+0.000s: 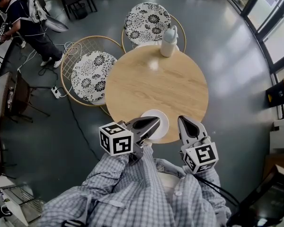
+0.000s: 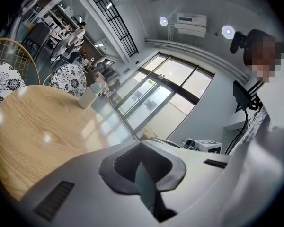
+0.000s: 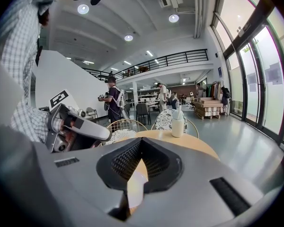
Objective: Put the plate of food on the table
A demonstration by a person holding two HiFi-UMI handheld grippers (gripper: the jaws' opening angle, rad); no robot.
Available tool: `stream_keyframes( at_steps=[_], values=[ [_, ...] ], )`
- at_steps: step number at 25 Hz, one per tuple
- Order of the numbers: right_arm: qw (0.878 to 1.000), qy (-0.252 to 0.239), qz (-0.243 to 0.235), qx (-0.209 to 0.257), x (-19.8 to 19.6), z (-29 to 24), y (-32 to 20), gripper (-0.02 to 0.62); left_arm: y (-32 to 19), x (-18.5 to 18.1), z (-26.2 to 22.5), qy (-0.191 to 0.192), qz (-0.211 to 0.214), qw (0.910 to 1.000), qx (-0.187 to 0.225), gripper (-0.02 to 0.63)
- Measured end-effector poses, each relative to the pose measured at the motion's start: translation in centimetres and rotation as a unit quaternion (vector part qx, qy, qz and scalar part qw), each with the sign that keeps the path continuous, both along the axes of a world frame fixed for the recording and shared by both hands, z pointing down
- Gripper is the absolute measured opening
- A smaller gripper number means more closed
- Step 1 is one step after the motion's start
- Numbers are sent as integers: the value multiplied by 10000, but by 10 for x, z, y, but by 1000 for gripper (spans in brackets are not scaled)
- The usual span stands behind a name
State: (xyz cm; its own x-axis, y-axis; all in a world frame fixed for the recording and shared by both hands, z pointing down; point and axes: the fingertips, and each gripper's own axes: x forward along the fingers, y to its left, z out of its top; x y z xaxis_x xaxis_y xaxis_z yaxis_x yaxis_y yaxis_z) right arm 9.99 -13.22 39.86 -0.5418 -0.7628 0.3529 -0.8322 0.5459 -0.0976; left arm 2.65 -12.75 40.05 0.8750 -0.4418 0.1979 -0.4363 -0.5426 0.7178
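A white plate [image 1: 162,126] rests on the round wooden table [image 1: 156,79] at its near edge; I cannot make out food on it. My left gripper [image 1: 155,122] hangs over the plate's left part with its jaws together, and no plate shows between them in the left gripper view [image 2: 142,167]. My right gripper [image 1: 183,120] hovers at the table's edge just right of the plate, also shut with nothing in it [image 3: 137,174]. The left gripper [image 3: 75,126] shows at the left of the right gripper view.
A white jug [image 1: 169,41] stands at the table's far edge. Two wire chairs with patterned cushions [image 1: 92,74] [image 1: 146,18] stand behind and to the left. A person [image 1: 23,22] stands far left, and a cable and power strip [image 1: 57,91] lie on the floor.
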Motion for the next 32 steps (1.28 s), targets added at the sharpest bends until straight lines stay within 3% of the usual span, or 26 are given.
stream_keyframes(
  at_steps=[32],
  values=[
    [9999, 41, -128, -29, -5, 4, 1, 8, 4, 1, 3, -149, 46, 9999, 37, 6]
  ],
)
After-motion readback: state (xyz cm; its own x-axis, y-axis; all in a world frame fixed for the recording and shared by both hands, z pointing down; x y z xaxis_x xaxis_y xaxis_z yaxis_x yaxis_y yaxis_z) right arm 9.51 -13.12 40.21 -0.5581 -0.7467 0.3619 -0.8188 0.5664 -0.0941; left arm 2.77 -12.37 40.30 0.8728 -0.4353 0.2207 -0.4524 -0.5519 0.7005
